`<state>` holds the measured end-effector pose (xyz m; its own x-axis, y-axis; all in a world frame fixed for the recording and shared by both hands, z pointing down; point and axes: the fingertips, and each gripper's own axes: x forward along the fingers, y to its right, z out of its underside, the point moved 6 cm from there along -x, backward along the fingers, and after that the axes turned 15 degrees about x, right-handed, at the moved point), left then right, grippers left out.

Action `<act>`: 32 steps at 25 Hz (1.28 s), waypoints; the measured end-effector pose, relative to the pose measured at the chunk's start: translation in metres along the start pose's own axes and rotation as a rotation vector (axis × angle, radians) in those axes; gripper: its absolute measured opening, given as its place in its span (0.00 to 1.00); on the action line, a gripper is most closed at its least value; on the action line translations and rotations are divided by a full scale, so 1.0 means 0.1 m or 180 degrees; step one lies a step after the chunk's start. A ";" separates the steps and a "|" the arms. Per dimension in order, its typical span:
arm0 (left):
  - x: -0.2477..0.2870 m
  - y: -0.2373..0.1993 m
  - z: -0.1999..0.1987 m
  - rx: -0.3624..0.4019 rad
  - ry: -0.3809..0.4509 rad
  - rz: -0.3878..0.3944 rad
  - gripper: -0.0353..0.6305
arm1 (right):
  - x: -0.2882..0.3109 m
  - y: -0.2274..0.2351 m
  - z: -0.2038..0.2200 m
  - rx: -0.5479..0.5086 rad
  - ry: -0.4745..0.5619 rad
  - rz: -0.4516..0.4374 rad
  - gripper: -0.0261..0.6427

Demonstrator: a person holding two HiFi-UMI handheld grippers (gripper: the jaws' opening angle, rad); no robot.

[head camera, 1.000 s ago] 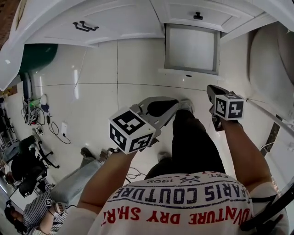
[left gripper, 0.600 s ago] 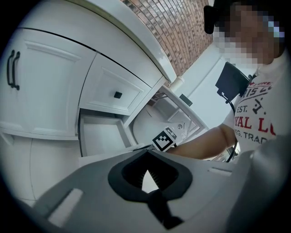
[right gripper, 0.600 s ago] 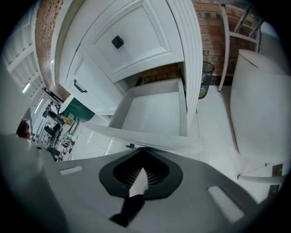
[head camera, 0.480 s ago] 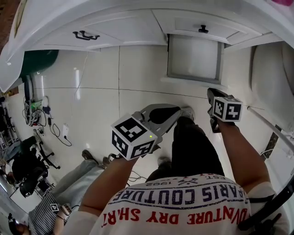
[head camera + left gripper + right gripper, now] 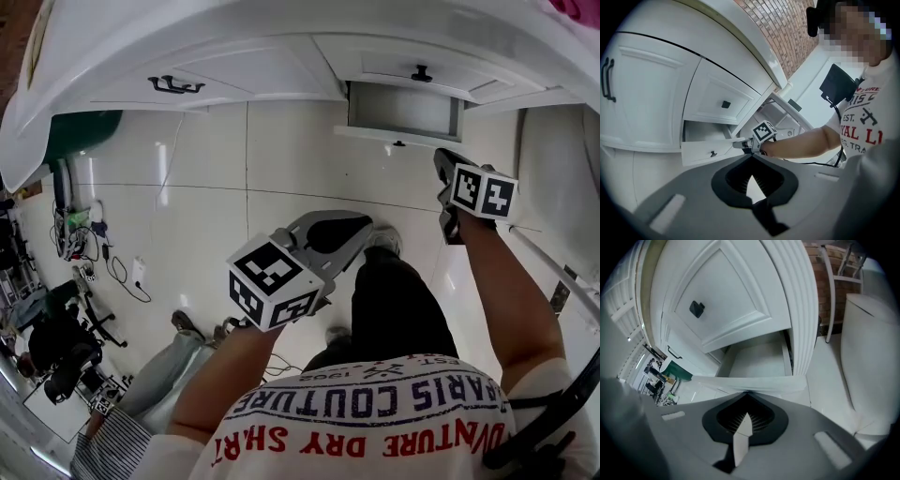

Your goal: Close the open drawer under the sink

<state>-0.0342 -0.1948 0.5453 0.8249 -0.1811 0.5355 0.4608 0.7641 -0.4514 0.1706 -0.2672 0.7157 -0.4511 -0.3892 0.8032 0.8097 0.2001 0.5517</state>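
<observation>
The white drawer (image 5: 401, 111) under the sink stands partly pulled out, and its front panel (image 5: 397, 137) carries a small dark knob. My right gripper (image 5: 446, 165) is shut, with its tips pressed against the right part of that front panel (image 5: 754, 384). The right gripper view looks over the panel into the bare drawer (image 5: 759, 363). My left gripper (image 5: 367, 223) is shut on nothing and hangs over the floor, well back from the cabinet. In the left gripper view the drawer front (image 5: 707, 153) shows with the right gripper (image 5: 739, 144) touching it.
A fixed drawer with a black knob (image 5: 421, 73) sits above the open one. Cabinet doors with black handles (image 5: 175, 84) run to the left. A white appliance (image 5: 562, 159) stands close on the right. Cables (image 5: 112, 267) and another person's legs (image 5: 159, 375) are at the lower left.
The drawer has slid well inward. My right gripper moved forward against its front panel. The left gripper stayed almost still.
</observation>
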 end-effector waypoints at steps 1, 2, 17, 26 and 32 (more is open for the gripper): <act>0.00 -0.01 -0.01 -0.0011 -0.0002 0.0005 0.03 | 0.02 -0.01 -0.10 0.0033 0.0001 -0.0020 0.05; 0.00 -0.02 -0.03 -0.0019 -0.0008 0.0011 0.03 | 0.04 -0.02 -0.20 0.0100 0.0001 -0.0047 0.05; -0.05 -0.21 -0.21 -0.0054 0.0050 -0.0152 0.03 | 0.23 -0.10 -0.95 0.0220 0.0382 -0.0003 0.05; -0.10 -0.14 -0.21 -0.0051 0.0098 -0.0121 0.03 | 0.14 -0.16 -1.00 -0.0045 0.0264 -0.0121 0.05; -0.17 -0.01 -0.33 0.0013 0.0197 -0.0028 0.03 | -0.27 -0.46 -0.85 -0.0617 0.0145 -0.0427 0.05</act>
<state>-0.0377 -0.2126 0.5133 0.8395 -0.2256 0.4942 0.4668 0.7649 -0.4439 0.1774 -0.3426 0.6497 -0.5456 -0.4418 0.7122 0.8026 -0.0307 0.5958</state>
